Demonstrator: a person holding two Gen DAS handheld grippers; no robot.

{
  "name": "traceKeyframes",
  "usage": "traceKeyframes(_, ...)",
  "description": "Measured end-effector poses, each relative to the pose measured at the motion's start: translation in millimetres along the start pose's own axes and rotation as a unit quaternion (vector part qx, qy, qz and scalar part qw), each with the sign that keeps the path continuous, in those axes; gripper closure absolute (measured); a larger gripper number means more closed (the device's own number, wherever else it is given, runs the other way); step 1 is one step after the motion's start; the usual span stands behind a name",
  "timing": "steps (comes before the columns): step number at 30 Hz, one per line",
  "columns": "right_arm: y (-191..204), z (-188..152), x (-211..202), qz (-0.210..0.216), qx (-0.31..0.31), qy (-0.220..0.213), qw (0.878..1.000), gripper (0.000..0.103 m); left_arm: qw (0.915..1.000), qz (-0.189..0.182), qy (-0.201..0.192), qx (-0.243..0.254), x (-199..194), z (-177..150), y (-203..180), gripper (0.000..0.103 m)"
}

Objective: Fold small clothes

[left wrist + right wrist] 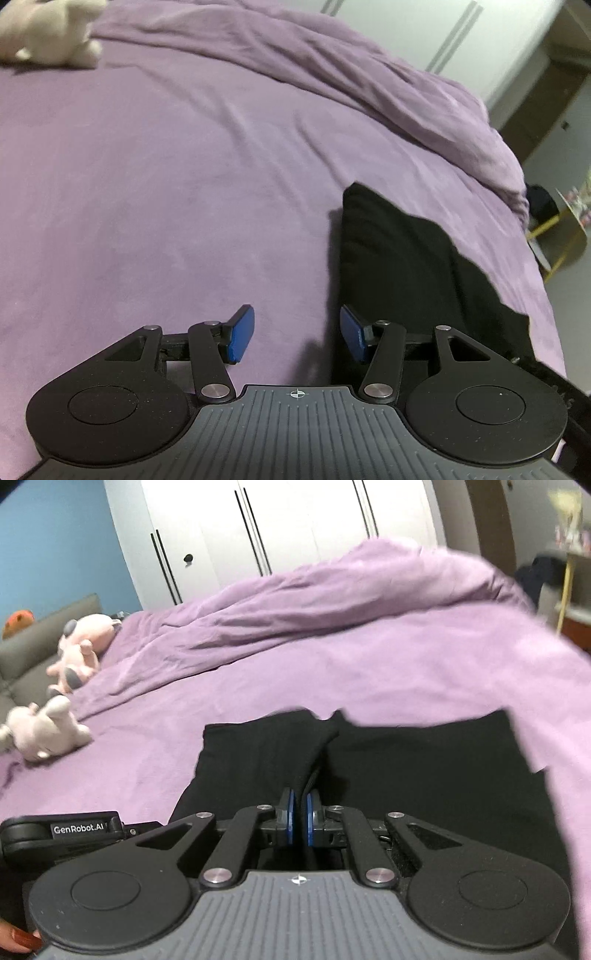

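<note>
Our right tool (pixel 299 819) is closed on a raised fold of the soft black cloth garment (pixel 424 775), which lies on the purple bed sheet (pixel 166 184); our left tool (pixel 297 334) stands open, empty, just beside its edge. We judge it light and limp, so we should pinch edges or corners.

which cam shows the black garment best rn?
Right wrist: the black garment spreads across the frame, a fold pinched between the right gripper. Left wrist catches only one narrow side of it, beside the open left gripper.
</note>
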State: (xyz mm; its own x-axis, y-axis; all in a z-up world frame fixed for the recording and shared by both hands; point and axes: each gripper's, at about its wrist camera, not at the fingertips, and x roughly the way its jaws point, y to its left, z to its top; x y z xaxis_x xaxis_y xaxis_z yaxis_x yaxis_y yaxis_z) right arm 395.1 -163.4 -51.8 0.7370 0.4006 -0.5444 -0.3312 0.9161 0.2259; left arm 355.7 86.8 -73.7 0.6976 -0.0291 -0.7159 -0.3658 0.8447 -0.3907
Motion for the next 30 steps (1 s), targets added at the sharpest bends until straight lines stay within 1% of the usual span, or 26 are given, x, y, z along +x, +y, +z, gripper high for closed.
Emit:
traceKeyframes(2,-6.3,-2.5,-4.6,-0.034,-0.024,0.003,0.999,0.097,0.9998,-0.015,0.012,0.001,6.2,-4.3,-11.5,0.047)
traceKeyframes(4,-19.7,-7.6,-2.8,-0.056,-0.019,0.02,0.998,0.097,0.999,-0.033,0.029,-0.005,12.7,-10.0,-20.0,0.047)
traceKeyframes(6,-34.8,-15.3,3.1,-0.071,-0.011,0.043,0.996,0.097,0.9972,-0.059,0.044,-0.009,19.4,-15.5,-27.4,0.047)
traceKeyframes(7,-42.4,-19.2,5.2,-0.063,-0.006,0.049,0.997,0.097,0.9956,-0.076,0.054,-0.009,22.1,-17.5,-29.8,0.047)
traceKeyframes(9,-52.5,-21.9,3.5,-0.037,0.005,0.04,0.999,0.095,0.9904,-0.112,0.08,-0.012,27.1,-20.3,-32.5,0.046)
traceKeyframes(11,-63.5,-19.2,-1.0,-0.006,0.043,0.03,0.999,0.086,0.992,-0.103,0.071,-0.01,24.4,-20.9,-31.5,0.046)
traceKeyframes(12,-69.9,-18.6,-0.6,0.014,0.071,0.032,0.997,0.072,0.9932,-0.096,0.065,-0.012,23.1,-19.7,-29.7,0.046)
traceKeyframes(13,-77.0,-18.9,1.6,0.037,0.099,0.036,0.994,0.066,0.9945,-0.086,0.056,-0.02,21.5,-18.6,-27.5,0.045)
traceKeyframes(14,-81.7,-20.0,5.9,0.058,0.126,0.041,0.989,0.066,0.9957,-0.074,0.047,-0.028,20.3,-18.0,-26.4,0.045)
traceKeyframes(15,-81.9,-21.0,11.3,0.064,0.141,0.046,0.987,0.068,0.9961,-0.069,0.046,-0.033,20.6,-17.6,-26.8,0.045)
traceKeyframes(16,-77.8,-22.9,16.3,0.056,0.14,0.046,0.988,0.08,0.9955,-0.071,0.052,-0.034,22.1,-17.6,-28.1,0.045)
traceKeyframes(17,-73.7,-20.6,19.4,0.04,0.129,0.047,0.99,0.088,0.9947,-0.076,0.06,-0.035,23.7,-18.0,-30.0,0.045)
traceKeyframes(18,-70.2,-17.3,20.5,0.034,0.119,0.051,0.991,0.095,0.994,-0.081,0.066,-0.033,24.5,-18.7,-32.8,0.045)
traceKeyframes(19,-65.7,-13.1,17.5,0.03,0.102,0.046,0.993,0.096,0.9941,-0.081,0.067,-0.028,23.9,-19.3,-35.8,0.045)
traceKeyframes(20,-60.2,-9.9,10.9,0.016,0.074,0.032,0.997,0.096,0.9948,-0.077,0.064,-0.016,21.8,-20.7,-39.6,0.045)
traceKeyframes(21,-52.8,-6.8,0.1,-0.01,0.036,0.006,0.999,0.096,0.9957,-0.07,0.06,0.0,19.0,-22.0,-43.4,0.044)
traceKeyframes(22,-48.7,-3.3,-6.8,-0.041,0.008,-0.014,0.999,0.096,0.9961,-0.067,0.056,0.014,16.0,-22.7,-47.6,0.043)
traceKeyframes(23,-46.8,-2.5,-16.4,-0.076,-0.015,-0.033,0.996,0.096,0.9959,-0.069,0.052,0.026,13.1,-23.6,-50.6,0.043)
traceKeyframes(24,-48.2,-2.6,-22.4,-0.102,-0.025,-0.042,0.994,0.096,0.9955,-0.07,0.052,0.036,10.9,-24.6,-53.6,0.043)
traceKeyframes(26,-55.6,-5.6,-25.3,-0.153,-0.048,-0.04,0.986,0.096,0.9951,-0.066,0.048,0.056,7.2,-28.7,-60.0,0.043)
traceKeyframes(27,-61.9,-8.7,-24.8,-0.168,-0.055,-0.037,0.984,0.096,0.9948,-0.062,0.047,0.066,5.9,-32.6,-63.3,0.043)
traceKeyframes(28,-68.3,-11.2,-22.3,-0.175,-0.055,-0.027,0.983,0.096,0.9942,-0.062,0.048,0.074,5.4,-36.1,-65.6,0.043)
traceKeyframes(30,-82.4,-16.8,-12.2,-0.175,-0.044,0.006,0.984,0.095,0.9925,-0.069,0.058,0.082,5.5,-44.1,-67.2,0.043)
